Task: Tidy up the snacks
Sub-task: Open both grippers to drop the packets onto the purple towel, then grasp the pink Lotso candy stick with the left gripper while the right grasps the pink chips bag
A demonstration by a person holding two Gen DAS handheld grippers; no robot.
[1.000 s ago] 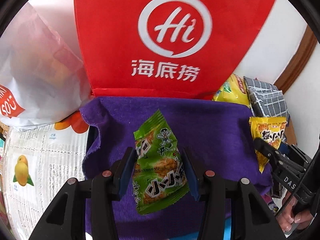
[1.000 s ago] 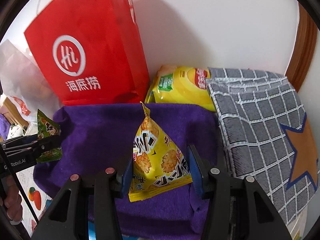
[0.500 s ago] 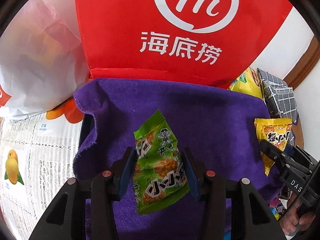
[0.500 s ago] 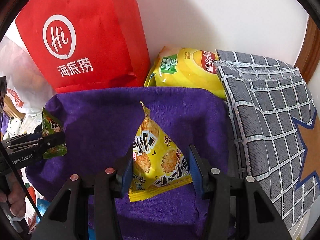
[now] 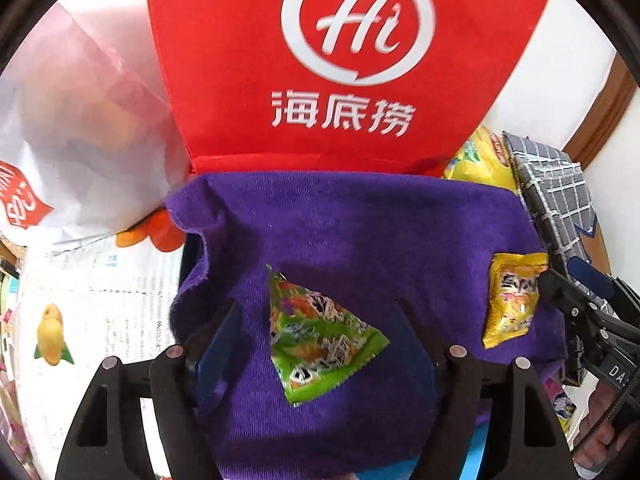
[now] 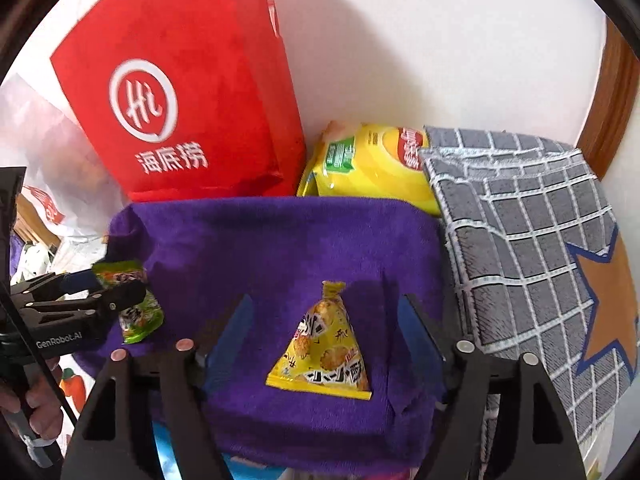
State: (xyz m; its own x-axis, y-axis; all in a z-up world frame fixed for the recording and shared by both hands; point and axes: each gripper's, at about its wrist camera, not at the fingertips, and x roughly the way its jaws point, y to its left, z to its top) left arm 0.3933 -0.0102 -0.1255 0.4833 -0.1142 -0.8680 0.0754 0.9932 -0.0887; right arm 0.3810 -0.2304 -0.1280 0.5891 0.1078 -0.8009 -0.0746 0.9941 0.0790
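Snacks sit between both pairs of our tongs, and neither pair grips one. Our left gripper (image 5: 316,330) has just been opening its jaws, and the green snack packet (image 5: 318,340) now lies loose between them on the purple towel (image 5: 360,232), with a gap to each blue pad. Our right gripper (image 6: 324,330) has just been opening too; its jaws stand apart around the yellow snack packet (image 6: 324,348), which rests on the same towel clear of both pads. Seen from the left tongs, the yellow packet lies off to the right near the towel's edge, just beside the right tongs' tips; seen from the right tongs, the green packet lies off to the left, partly behind the left tongs' tips. Beyond the towel, straight ahead of the left tongs, a red paper bag (image 5: 348,68) stands upright against the white wall. Ahead of the right tongs a yellow chip bag (image 6: 372,164) lies behind the towel, and a grey checked cloth (image 6: 532,240) with an orange star lies just right of it. Left of the left tongs a white plastic bag (image 5: 80,120) slumps over a printed sheet (image 5: 100,300) with fruit pictures.
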